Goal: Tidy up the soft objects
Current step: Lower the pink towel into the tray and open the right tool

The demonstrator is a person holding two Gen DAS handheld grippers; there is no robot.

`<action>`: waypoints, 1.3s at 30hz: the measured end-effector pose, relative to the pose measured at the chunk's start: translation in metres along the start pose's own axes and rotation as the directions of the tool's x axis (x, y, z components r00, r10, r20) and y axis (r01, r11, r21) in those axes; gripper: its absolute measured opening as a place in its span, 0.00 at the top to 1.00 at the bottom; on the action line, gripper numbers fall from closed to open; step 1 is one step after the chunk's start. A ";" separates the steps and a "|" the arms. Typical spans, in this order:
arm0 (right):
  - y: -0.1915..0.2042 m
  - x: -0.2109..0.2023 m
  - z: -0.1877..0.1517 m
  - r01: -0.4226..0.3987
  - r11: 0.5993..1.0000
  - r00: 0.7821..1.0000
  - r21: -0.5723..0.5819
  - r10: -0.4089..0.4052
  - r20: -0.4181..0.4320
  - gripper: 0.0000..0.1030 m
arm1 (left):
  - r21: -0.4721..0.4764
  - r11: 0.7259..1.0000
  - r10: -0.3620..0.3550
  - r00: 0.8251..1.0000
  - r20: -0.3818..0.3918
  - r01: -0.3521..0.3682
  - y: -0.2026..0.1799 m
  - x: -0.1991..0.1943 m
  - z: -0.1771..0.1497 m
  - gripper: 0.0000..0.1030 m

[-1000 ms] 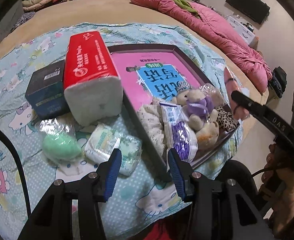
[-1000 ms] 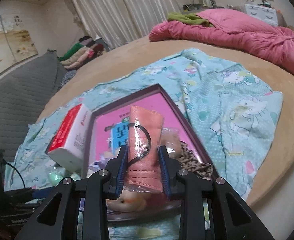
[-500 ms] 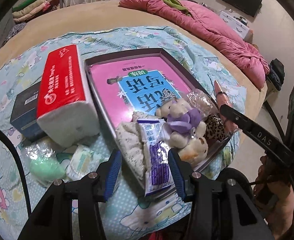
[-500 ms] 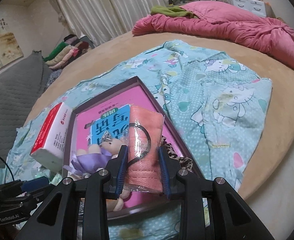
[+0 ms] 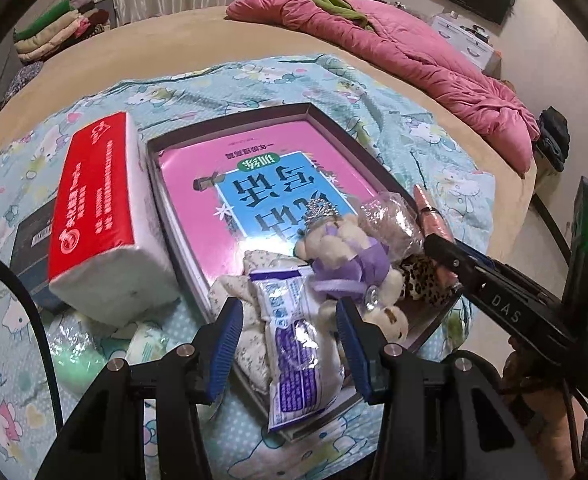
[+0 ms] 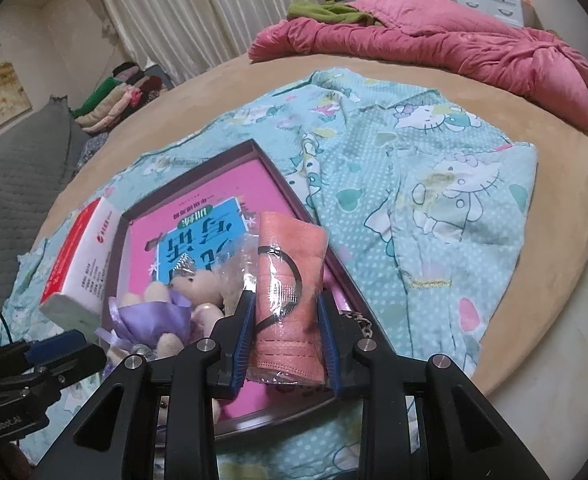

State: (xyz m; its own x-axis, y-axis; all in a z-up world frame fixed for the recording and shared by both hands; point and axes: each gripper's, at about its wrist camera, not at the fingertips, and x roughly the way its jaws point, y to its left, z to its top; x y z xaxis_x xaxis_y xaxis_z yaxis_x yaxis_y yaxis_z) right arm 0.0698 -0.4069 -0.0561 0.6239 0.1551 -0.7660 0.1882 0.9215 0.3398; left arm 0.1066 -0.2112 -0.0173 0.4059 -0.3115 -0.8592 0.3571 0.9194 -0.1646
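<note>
A dark tray (image 5: pixel 358 140) with a pink book in it lies on the Hello Kitty sheet. At its near end are piled a teddy bear in purple (image 5: pixel 350 248), a purple-and-white packet (image 5: pixel 298 344), a floral cloth (image 5: pixel 249 320), a leopard-print piece (image 5: pixel 422 284) and a clear-wrapped bundle (image 5: pixel 390 216). My left gripper (image 5: pixel 289 344) hangs open above the packet and is not touching it. My right gripper (image 6: pixel 285 336) is shut on a pink mask pack (image 6: pixel 289 292) in clear wrap, low over the tray's (image 6: pixel 285 184) right side beside the bear (image 6: pixel 173 300). The left wrist view shows that pack (image 5: pixel 434 216) edge-on.
A red-and-white tissue pack (image 5: pixel 101 216) leans beside the tray's left rim, with a dark blue box (image 5: pixel 29 240) behind it. A green wrapped lump (image 5: pixel 77 356) and a pale packet (image 5: pixel 149 344) lie on the sheet. A pink quilt (image 5: pixel 414 52) sits at the far side.
My left gripper slid right, from over the green lump and pale packet to over the tray's near end. The right gripper sank toward the tray with the pink pack still held.
</note>
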 end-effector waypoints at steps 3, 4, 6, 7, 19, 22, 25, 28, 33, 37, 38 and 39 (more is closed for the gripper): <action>0.002 0.001 0.000 -0.007 1.000 1.000 -0.009 0.007 0.004 0.67 | 0.002 1.000 0.003 1.000 0.001 -0.003 -0.001 0.002 0.003 0.49; 0.003 0.001 0.000 -0.011 1.000 1.000 -0.011 0.011 0.004 0.67 | 0.000 1.000 0.001 1.000 0.004 -0.001 -0.001 0.003 0.004 0.48; 0.004 0.001 0.000 -0.017 1.000 1.000 -0.015 0.017 0.003 0.66 | 0.001 1.000 0.006 1.000 0.005 -0.006 -0.002 0.004 0.005 0.48; 0.004 0.002 0.000 -0.017 1.000 1.000 -0.017 0.017 0.001 0.65 | 0.001 1.000 0.006 1.000 0.004 -0.006 -0.002 0.005 0.006 0.48; 0.010 0.003 0.001 -0.041 0.998 0.999 -0.037 0.041 0.020 0.56 | 0.001 1.000 0.010 1.000 0.007 -0.010 -0.005 0.010 0.011 0.47; 0.011 0.003 0.001 -0.042 0.998 0.999 -0.040 0.043 0.024 0.50 | 0.001 1.000 0.007 1.000 0.009 -0.007 -0.006 0.010 0.012 0.45; 0.012 0.003 0.001 -0.040 0.998 0.999 -0.043 0.041 0.021 0.47 | 0.001 1.000 0.014 1.000 0.013 -0.014 -0.007 0.010 0.013 0.42; 0.010 0.003 0.002 -0.029 0.999 0.999 -0.037 0.030 0.025 0.41 | -0.005 1.000 0.018 1.000 0.012 -0.018 -0.005 0.009 0.013 0.39; 0.006 0.003 0.002 -0.017 1.000 0.999 -0.015 0.017 0.028 0.32 | -0.013 1.000 0.021 1.000 0.015 -0.021 -0.002 0.007 0.013 0.37; 0.005 0.003 0.003 -0.019 1.000 1.000 -0.012 0.019 0.025 0.28 | -0.014 1.000 0.021 1.000 0.018 -0.020 -0.001 0.005 0.014 0.37; 0.005 0.003 0.003 -0.018 1.000 1.000 -0.012 0.018 0.025 0.28 | -0.015 1.000 0.018 1.000 0.019 -0.018 0.000 0.004 0.014 0.36; 0.005 0.003 0.003 -0.017 1.000 1.000 -0.014 0.018 0.026 0.28 | -0.017 1.000 0.012 1.000 0.019 -0.012 0.000 0.003 0.014 0.36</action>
State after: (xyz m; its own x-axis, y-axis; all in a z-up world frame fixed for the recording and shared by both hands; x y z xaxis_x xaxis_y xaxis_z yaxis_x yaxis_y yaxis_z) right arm 0.0748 -0.4028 -0.0552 0.6463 0.1621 -0.7457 0.1670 0.9235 0.3455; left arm 0.1199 -0.2152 -0.0134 0.4264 -0.3048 -0.8516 0.3381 0.9270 -0.1625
